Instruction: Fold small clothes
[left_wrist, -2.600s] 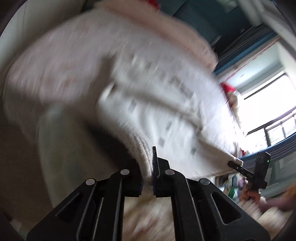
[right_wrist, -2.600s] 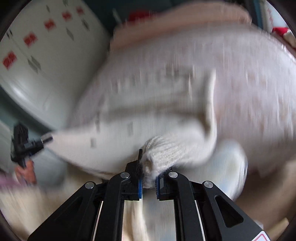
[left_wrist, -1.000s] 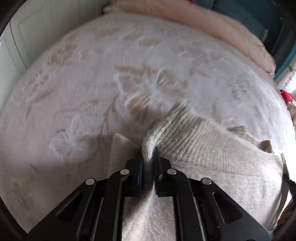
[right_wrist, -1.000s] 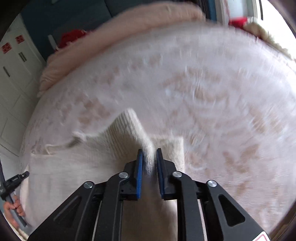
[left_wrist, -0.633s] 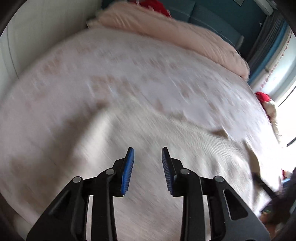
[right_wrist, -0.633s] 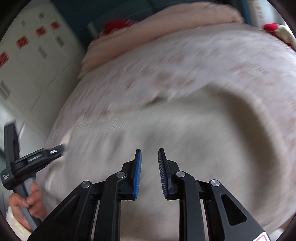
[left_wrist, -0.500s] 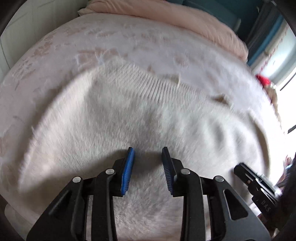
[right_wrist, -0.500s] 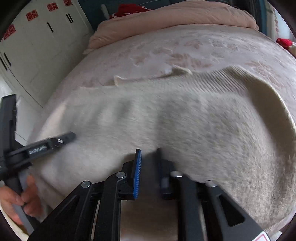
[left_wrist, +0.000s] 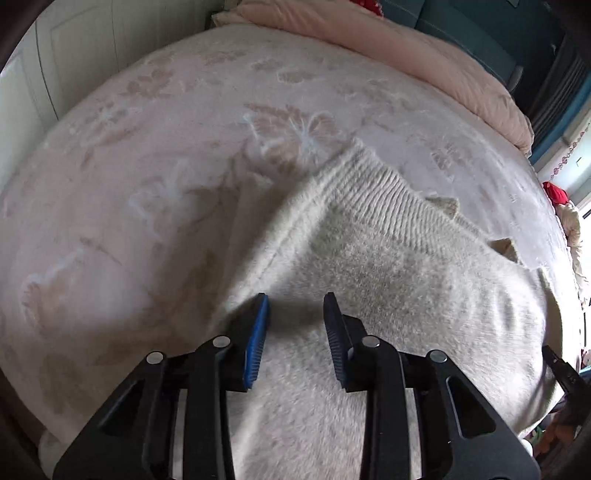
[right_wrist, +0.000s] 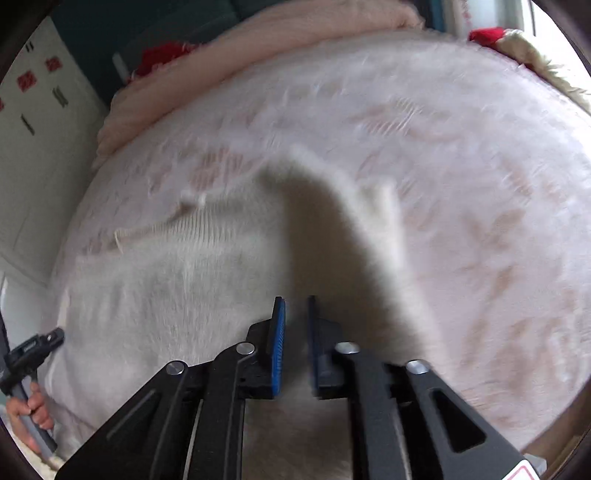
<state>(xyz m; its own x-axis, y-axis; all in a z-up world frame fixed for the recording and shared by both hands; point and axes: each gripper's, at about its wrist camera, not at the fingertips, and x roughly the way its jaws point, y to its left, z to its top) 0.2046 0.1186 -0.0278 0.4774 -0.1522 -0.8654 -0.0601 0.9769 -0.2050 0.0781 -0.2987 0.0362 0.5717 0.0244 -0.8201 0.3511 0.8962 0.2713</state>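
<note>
- The cream knit sweater (left_wrist: 388, 280) lies spread on the pink floral bedspread (left_wrist: 147, 155), directly under and ahead of both grippers.
- Left gripper (left_wrist: 295, 314): fingers apart, nothing pinched between them. The blue pads (left_wrist: 258, 332) hang just above the fuzzy knit, and whether the tips brush the fabric is hard to tell.
- Beyond the left gripper's fingertips, the sweater's ribbed band (left_wrist: 391, 199) runs off to the right, with its corner pointing away up the bed.
- To the left of those fingers, the sweater's edge (left_wrist: 280, 229) sits on the bedspread in a soft ridge.
- Right gripper (right_wrist: 295, 317): its jaws have just been opening and stand a narrow gap apart; only the sweater's surface shows through the gap, with nothing clamped.
- Ahead of the right gripper's fingers a raised fold of the knit (right_wrist: 332, 221) rises, shadowed on its near side; motion blur smears its outline.
- Far left of the right gripper's fingers, the other gripper's tip (right_wrist: 37, 347) and the hand (right_wrist: 29, 413) holding it show at the frame edge, beside the sweater.
- The sweater's near part runs beneath both grippers and out of frame, so its full shape stays cut off.
- A pink quilt (left_wrist: 406, 48) lies along the far end of the bed, well beyond the fingers.
</note>
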